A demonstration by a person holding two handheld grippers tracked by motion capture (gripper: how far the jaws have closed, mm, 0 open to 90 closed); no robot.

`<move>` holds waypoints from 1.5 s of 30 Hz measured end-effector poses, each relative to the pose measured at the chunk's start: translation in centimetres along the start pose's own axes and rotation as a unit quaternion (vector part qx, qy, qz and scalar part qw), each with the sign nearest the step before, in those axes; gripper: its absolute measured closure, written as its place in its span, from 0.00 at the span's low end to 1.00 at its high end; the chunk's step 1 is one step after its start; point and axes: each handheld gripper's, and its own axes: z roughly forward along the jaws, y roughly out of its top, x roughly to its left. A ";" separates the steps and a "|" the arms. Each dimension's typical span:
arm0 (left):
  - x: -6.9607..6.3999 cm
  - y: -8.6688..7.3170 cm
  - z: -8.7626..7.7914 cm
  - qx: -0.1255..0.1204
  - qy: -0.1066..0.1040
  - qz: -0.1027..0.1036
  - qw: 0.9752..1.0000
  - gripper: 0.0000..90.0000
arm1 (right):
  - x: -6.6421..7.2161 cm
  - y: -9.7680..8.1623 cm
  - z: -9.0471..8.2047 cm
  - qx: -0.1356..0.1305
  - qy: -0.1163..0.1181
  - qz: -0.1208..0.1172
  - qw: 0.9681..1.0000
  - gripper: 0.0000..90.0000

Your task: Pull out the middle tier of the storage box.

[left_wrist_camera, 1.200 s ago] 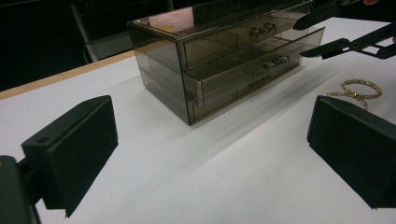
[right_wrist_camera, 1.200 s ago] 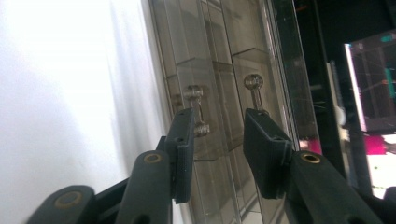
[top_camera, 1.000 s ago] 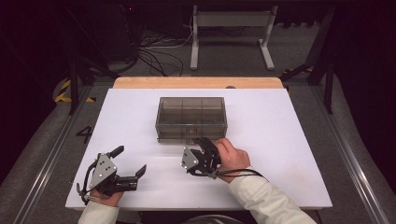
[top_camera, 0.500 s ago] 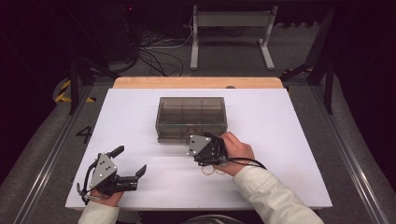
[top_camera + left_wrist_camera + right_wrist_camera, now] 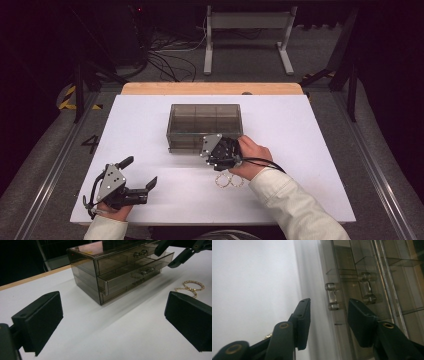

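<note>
here the smoky clear drawer box (image 5: 204, 125) stands near the middle of the white table (image 5: 310, 150), a little toward the far edge. in the left gripper view its middle drawer (image 5: 130, 275) sticks out somewhat from the front, while the drawer above sits flush. the right gripper (image 5: 216, 151) is up against the near right part of the box front, held in the person's right hand (image 5: 252, 156). in the right gripper view its jaws stand partly apart with nothing pressed between them; a clear drawer handle (image 5: 332, 299) lies just ahead of the gap, untouched, and a second handle (image 5: 367, 287) shows beyond it. a gold chain (image 5: 229, 180) lies in loops on the table just near of the right hand, beside the sleeve. the left gripper (image 5: 141, 176) rests at the near left of the table, well apart from the box, its jaws wide apart and empty, pointing toward the box and the chain.
</note>
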 end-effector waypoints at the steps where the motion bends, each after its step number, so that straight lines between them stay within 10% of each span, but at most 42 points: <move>1: 0.0 0.0 0.0 0.000 0.000 -0.001 1.000 0.03 | -0.2 0.0 0.1 0.000 0.002 0.000 1.000 0.61; 18: 0.0 0.0 0.0 0.000 0.000 0.001 1.000 0.03 | -0.9 0.0 3.4 0.043 0.004 -0.006 0.999 0.74; 45: 0.0 0.0 -0.1 0.000 0.000 -0.001 1.000 0.03 | 1.4 0.4 1.3 0.052 0.044 -0.015 0.998 0.79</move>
